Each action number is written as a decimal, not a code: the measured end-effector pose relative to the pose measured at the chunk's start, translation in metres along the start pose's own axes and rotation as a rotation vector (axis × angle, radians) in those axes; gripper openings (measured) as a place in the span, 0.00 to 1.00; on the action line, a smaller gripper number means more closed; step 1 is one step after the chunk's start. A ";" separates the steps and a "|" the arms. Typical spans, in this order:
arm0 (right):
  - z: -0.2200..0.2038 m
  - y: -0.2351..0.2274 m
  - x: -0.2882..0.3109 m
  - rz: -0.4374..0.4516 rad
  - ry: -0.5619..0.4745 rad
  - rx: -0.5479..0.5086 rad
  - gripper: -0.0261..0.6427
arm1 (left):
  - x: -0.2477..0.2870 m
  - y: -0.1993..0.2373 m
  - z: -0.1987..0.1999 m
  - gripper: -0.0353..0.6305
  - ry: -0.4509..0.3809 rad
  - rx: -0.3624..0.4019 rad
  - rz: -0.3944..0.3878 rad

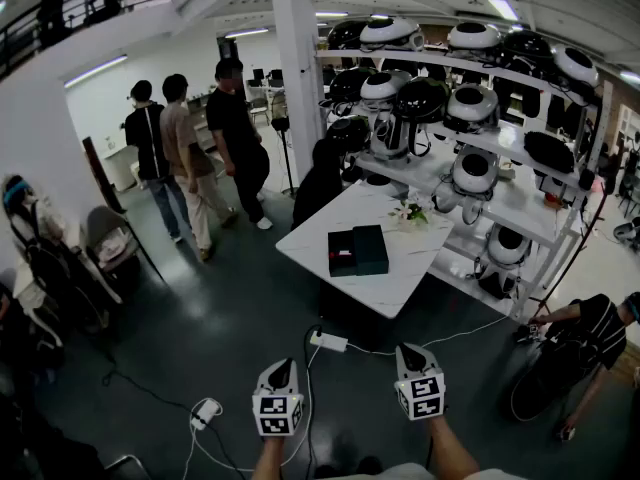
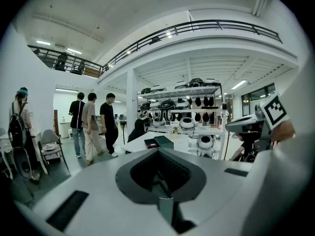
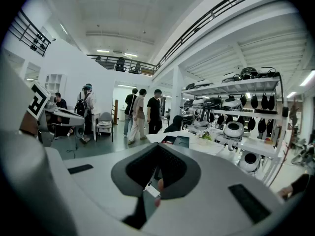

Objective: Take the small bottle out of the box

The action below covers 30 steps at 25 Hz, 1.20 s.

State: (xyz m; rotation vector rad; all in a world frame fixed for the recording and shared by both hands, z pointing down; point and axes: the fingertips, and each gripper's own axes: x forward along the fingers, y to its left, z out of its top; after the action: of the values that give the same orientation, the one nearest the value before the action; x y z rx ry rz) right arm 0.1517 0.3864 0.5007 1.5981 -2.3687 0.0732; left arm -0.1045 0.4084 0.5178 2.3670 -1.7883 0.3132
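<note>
The left gripper (image 1: 280, 368) and right gripper (image 1: 412, 354) are held low over the floor, jaws closed together on nothing. The box (image 1: 356, 251) lies open on the white table (image 1: 400, 280), well apart from them; the small bottle is too far off to make out

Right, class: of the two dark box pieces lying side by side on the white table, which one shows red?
The left piece in the head view: it is black with a red patch. The right piece beside it is plain dark green.
</note>
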 end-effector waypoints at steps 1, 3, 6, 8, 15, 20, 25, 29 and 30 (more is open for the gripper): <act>0.002 0.001 -0.001 0.001 -0.001 -0.001 0.07 | -0.001 0.000 0.001 0.08 0.000 0.001 -0.001; 0.004 0.002 -0.004 0.004 0.000 -0.004 0.07 | -0.003 -0.002 0.004 0.08 0.000 0.007 -0.003; 0.004 0.000 -0.007 0.008 0.002 -0.010 0.07 | -0.004 -0.008 0.007 0.08 -0.002 0.027 -0.007; 0.002 -0.003 -0.008 0.010 -0.002 -0.003 0.07 | -0.003 -0.012 0.008 0.08 -0.004 0.032 -0.011; -0.001 -0.018 -0.005 0.040 -0.028 -0.010 0.07 | 0.010 -0.029 0.009 0.08 0.006 0.039 0.001; -0.002 -0.029 -0.003 0.074 -0.044 -0.018 0.07 | 0.019 -0.044 0.009 0.08 -0.001 0.042 0.012; -0.002 -0.038 0.004 0.092 -0.053 -0.037 0.07 | 0.026 -0.056 0.012 0.08 0.000 0.040 0.026; -0.004 -0.038 0.010 0.113 -0.040 -0.065 0.07 | 0.032 -0.057 0.010 0.08 0.005 0.020 0.038; -0.004 -0.038 0.013 0.117 -0.038 -0.065 0.07 | 0.035 -0.055 0.008 0.08 0.009 0.018 0.040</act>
State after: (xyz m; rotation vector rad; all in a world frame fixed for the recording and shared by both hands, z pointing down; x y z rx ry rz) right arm 0.1828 0.3610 0.5037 1.4437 -2.4656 -0.0106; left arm -0.0414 0.3893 0.5187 2.3407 -1.8382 0.3450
